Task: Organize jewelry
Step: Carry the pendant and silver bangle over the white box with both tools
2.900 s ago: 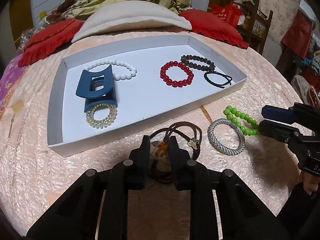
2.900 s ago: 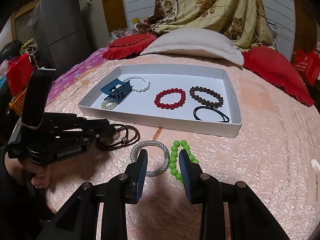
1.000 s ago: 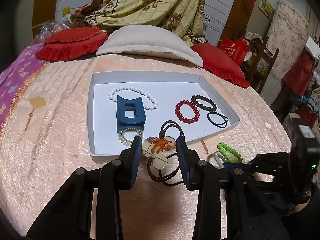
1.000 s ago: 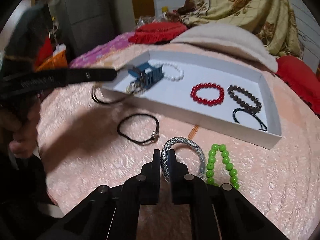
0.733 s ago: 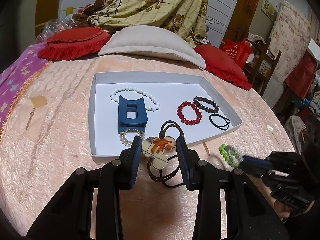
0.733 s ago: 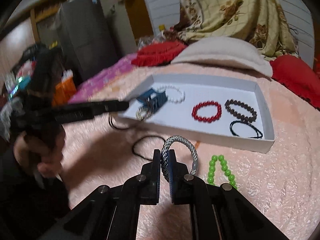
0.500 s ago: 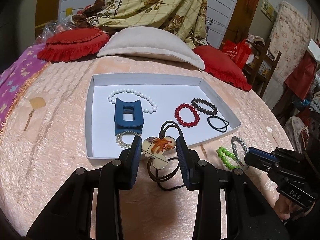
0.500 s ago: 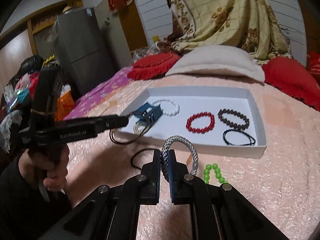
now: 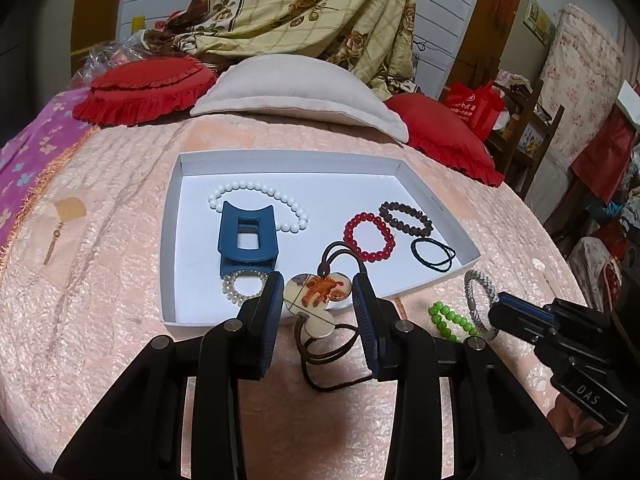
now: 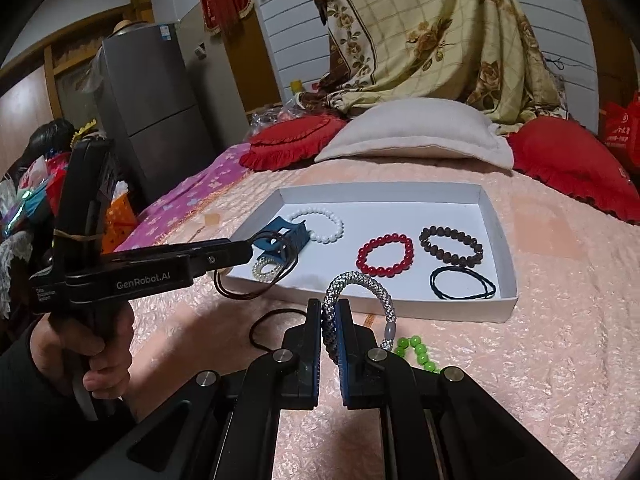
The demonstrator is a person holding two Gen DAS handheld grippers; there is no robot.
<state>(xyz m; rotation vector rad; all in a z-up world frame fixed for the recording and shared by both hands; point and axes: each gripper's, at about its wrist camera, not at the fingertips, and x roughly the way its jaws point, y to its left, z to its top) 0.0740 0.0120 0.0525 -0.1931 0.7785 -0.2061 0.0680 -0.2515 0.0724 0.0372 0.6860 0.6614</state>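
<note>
A white tray on the pink bedspread holds a white bead bracelet, a blue hair claw, a pearl bracelet, a red bead bracelet, a brown bead bracelet and a black hair tie. My left gripper is shut on a cream pendant necklace and holds it above the tray's front edge, its brown cord hanging down. My right gripper is shut on a silver braided bracelet, lifted in front of the tray.
A green bead bracelet and a black cord bracelet lie on the bedspread in front of the tray. Red cushions and a beige pillow sit behind it. A small gold earring lies to the left.
My left gripper has lifted the pendant necklace off the bedspread up to the tray's front edge. My right gripper has shut on the silver bracelet and raised it towards the tray.
</note>
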